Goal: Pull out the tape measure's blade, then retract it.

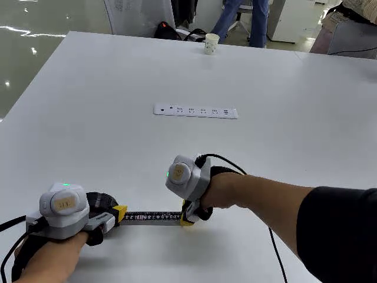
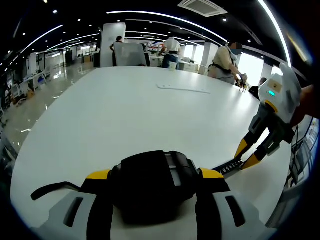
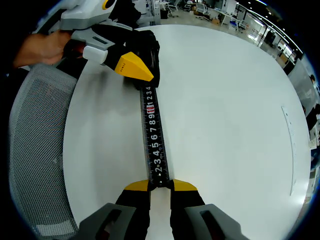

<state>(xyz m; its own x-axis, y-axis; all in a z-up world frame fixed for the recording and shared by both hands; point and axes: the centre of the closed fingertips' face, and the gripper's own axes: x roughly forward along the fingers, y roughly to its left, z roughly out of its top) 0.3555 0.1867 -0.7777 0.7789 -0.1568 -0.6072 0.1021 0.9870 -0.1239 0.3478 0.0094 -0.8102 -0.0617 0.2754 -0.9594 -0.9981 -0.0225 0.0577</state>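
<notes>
1. Nearest us, the left gripper [image 1: 112, 216] sits at the lower left of the head view. Its yellow-tipped jaws are clamped on the black case [image 2: 152, 182] of the tape measure, one jaw on each side. The case is low at the table [image 1: 88, 112]. We cannot tell whether it rests on the surface.

2. The blade [image 3: 154, 135] runs out of the case in a straight line to the right gripper [image 3: 161, 186]. Its printed numbers face up, with a red mark partway along. It lies flat, close above the white table.

3. The right gripper's jaws are clenched on the free end of the blade, with the yellow tips meeting over it. In the head view this gripper stands just right of the left one, and the drawn-out length of blade spans the gap between them. A black cable trails from it over the person's sleeve.

4. In the right gripper view, a grey mesh chair [image 3: 35, 150] shows beyond the table edge, beside the left gripper.

5. Farther out, near the middle of the table, a white power strip [image 1: 195, 111] lies flat, well apart from both grippers.

6. At the far edge stands a paper cup [image 1: 211, 43], upright.

7. Beyond the table, people [image 2: 172, 50] stand in an open room.
</notes>
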